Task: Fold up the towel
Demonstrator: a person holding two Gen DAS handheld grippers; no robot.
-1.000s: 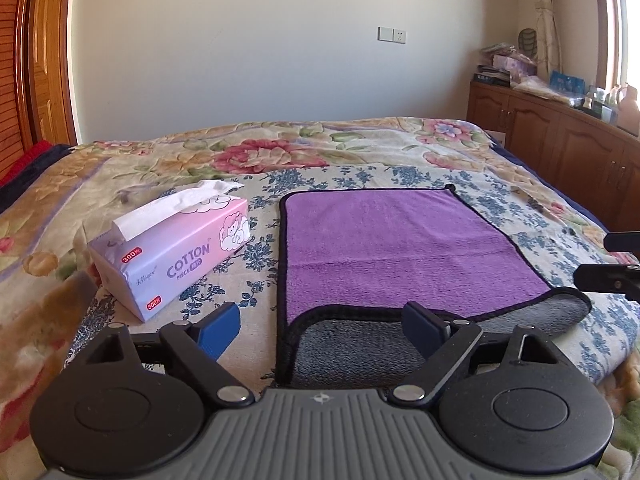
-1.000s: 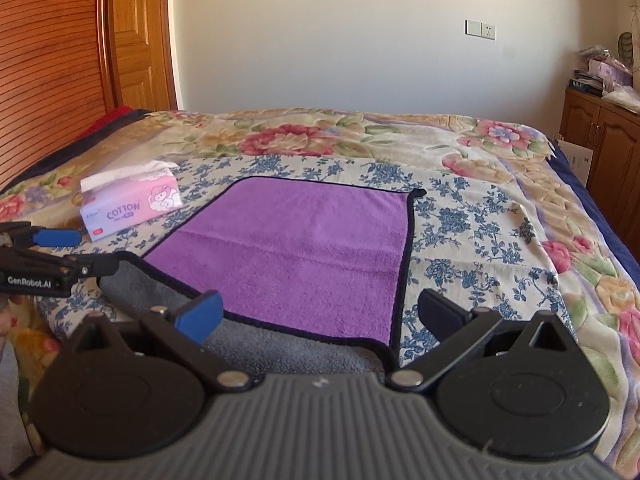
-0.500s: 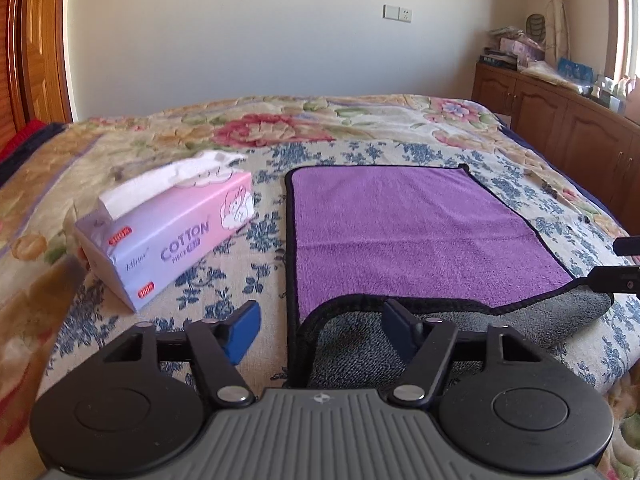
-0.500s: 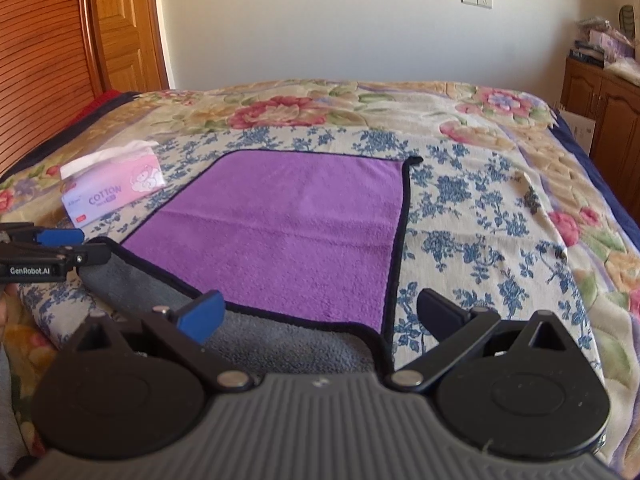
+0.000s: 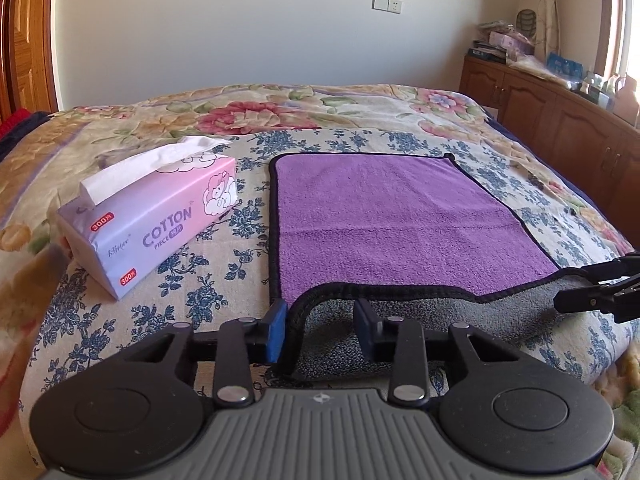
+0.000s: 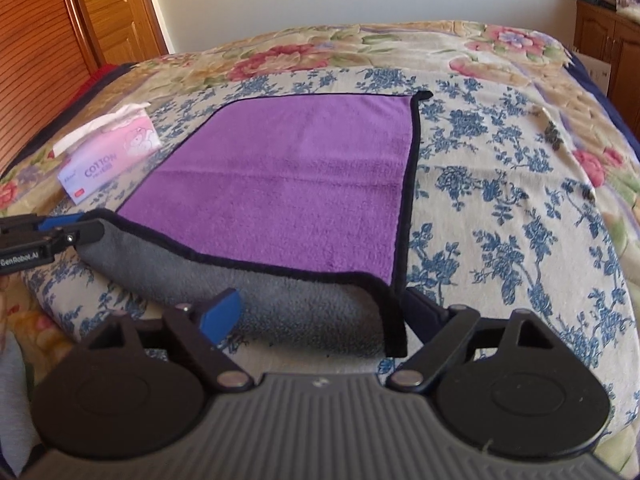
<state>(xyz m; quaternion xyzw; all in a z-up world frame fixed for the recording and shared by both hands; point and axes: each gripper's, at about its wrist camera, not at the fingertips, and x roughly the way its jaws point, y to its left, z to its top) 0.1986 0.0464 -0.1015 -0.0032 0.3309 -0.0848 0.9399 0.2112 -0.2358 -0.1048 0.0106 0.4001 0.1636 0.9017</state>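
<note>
Left wrist view. Left gripper (image 5: 320,330) low over the near edge of the bed (image 5: 120,304), jaws parted with a gap between the blue pads. The near-left corner of the towel (image 5: 392,216) sits in that gap, its black hem curling up just inside the left pad; the pads do not press it, so nothing is gripped. Ahead of the gripper the towel lies flat, purple face up; its near strip is turned back, showing grey underside. Ahead and to the left stands a pink tissue pack (image 5: 156,216) marked COTTON, a sheet sticking out on top, apart from the towel's left hem. At the far right the right gripper (image 5: 600,284) enters side-on, fingers at the towel's near-right corner. Only this view shows the wall socket (image 5: 387,3) and the wooden cabinets (image 5: 560,108) with clutter on top.

Right wrist view. Right gripper (image 6: 320,312) jaws wide apart, astride the turned-back near-right corner: grey strip between the fingers, black hem just inside the right finger, not clamped. Purple field stretches ahead. At the far left the left gripper (image 6: 52,232) appears side-on, blue pad at the towel's other near corner; whether it touches cloth I cannot tell from here. Tissue pack (image 6: 112,156) sits beyond it. Only this view shows the slatted wooden door (image 6: 44,48) at the left.
</note>
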